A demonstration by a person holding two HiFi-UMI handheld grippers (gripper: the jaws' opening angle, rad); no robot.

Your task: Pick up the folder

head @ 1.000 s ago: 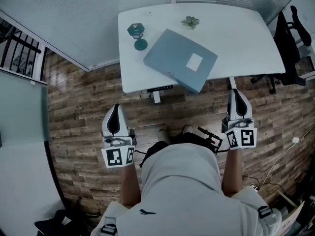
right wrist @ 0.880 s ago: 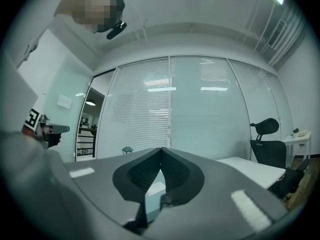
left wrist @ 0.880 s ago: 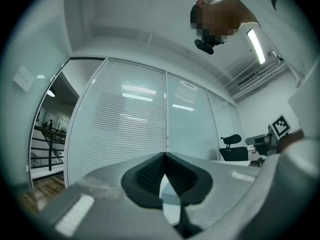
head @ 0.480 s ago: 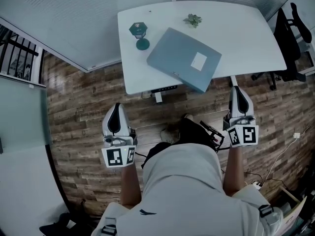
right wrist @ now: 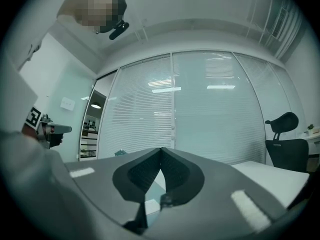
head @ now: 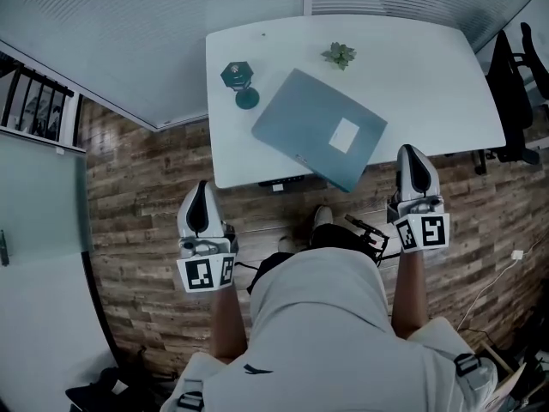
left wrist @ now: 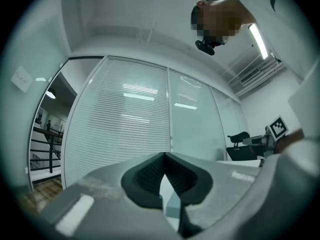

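Note:
A grey-blue folder (head: 319, 130) with a white label lies askew on the white table (head: 429, 75), its near corner hanging over the front edge. My left gripper (head: 200, 187) is shut and empty, held over the wooden floor short of the table's front left. My right gripper (head: 413, 153) is shut and empty too, its tip at the table's front edge just right of the folder's overhanging corner. In the left gripper view the jaws (left wrist: 165, 156) meet at their tips; in the right gripper view the jaws (right wrist: 160, 151) do the same, with nothing between them.
A teal lantern-shaped ornament (head: 240, 80) stands left of the folder and a small green plant (head: 340, 55) behind it. A black office chair (head: 515, 93) sits at the table's right end. Glass walls with blinds run behind the table. A railing (head: 34, 101) shows at far left.
Both grippers have moved forward toward the table. The right gripper's tip now reaches the table's front edge beside the folder; the left has come closer to the table's front. Both stayed shut.

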